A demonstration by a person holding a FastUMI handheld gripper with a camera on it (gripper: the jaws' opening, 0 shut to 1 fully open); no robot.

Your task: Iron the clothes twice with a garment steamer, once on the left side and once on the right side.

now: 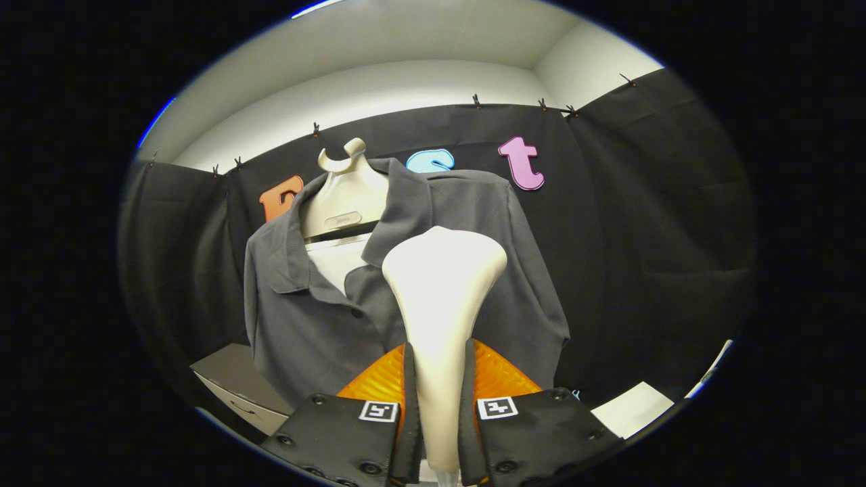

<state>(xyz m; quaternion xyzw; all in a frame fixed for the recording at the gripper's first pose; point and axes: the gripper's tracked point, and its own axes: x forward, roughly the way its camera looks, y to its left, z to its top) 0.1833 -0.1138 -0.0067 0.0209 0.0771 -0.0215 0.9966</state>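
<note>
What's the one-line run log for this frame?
tool: shut on garment steamer | steamer head raised before grey shirt | shirt on hanger

A pale hanger (345, 193) (hook at top, broad shoulders) carries the gray shirt (304, 325), which hangs open at the collar w/ a white panel showing behind it. Below and to the shirt's left sits a cardboard box (237, 389). The gripper (440, 392) fingers clamp the steamer (443, 291) handle betw. them, its head against the shirt front.
</note>
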